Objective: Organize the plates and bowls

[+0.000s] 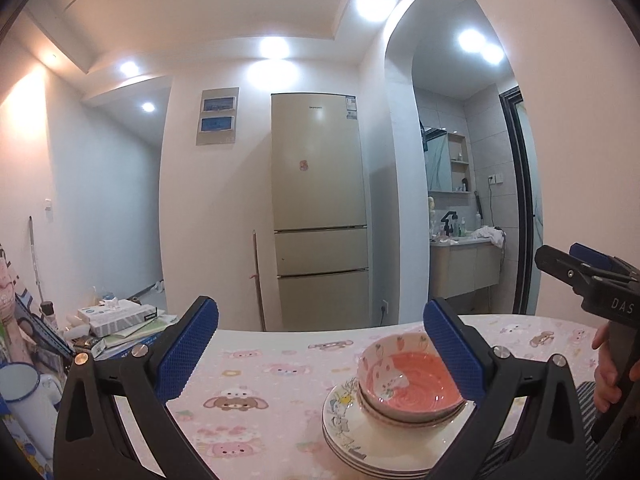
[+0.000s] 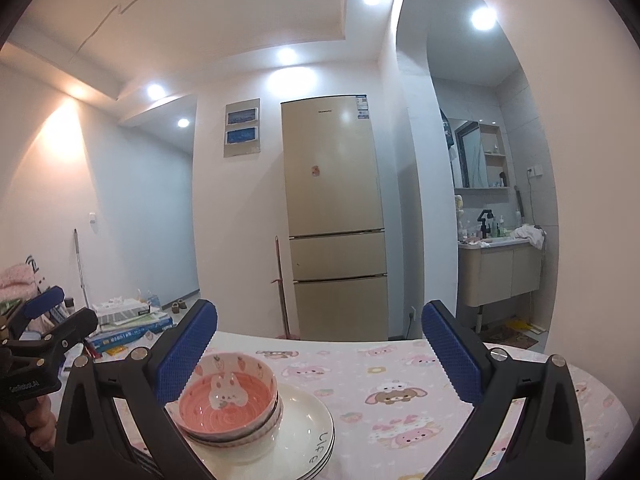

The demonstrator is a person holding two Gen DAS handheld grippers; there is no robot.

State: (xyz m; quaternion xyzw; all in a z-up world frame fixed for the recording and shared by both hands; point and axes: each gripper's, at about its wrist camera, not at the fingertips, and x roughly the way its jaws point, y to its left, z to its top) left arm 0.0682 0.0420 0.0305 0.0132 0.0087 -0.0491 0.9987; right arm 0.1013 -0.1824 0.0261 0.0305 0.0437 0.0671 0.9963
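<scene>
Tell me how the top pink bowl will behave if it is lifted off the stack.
The pink bowl looks glazed, so probably slippery and breakable. It sits nested in another bowl on stacked plates, so it may drag that one along.

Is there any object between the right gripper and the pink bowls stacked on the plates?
Nothing visible is. The right gripper is open, and the pink bowls sit on the plates just beside its left finger, with only the tablecloth around them.
</scene>
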